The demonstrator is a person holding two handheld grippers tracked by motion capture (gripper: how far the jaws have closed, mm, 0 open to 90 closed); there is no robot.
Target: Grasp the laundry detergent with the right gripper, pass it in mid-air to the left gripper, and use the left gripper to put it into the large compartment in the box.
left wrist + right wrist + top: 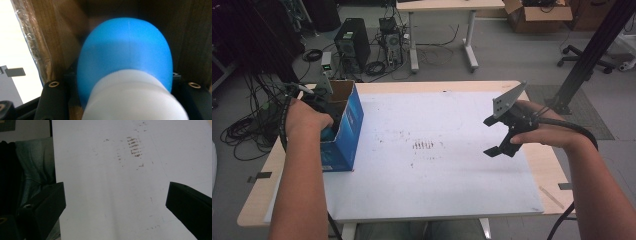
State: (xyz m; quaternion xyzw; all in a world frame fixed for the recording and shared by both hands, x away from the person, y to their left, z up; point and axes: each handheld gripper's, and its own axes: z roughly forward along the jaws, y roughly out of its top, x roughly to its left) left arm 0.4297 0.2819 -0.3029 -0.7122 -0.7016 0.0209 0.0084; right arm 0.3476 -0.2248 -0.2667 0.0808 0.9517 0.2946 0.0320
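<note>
Down inside the blue box (pixel 343 131), my left gripper (pixel 125 100) had its jaws closed on a blue-and-white object (pixel 127 57), rounded and blue at the far end, white nearer my hand. It sat squarely between the two black jaws, with the box's brown cardboard walls close around it on both sides. Just what the object was, I could not tell. Well off to the right of that hand, my right gripper (pixel 499 136) hung above the white sheet (pixel 437 185) with its jaws spread wide and nothing between them. Ahead of those jaws lay a patch of small brown marks (pixel 135 146) on the sheet. Beneath the sheet was the wooden table (pixel 254 205), with the box at its left edge.
</note>
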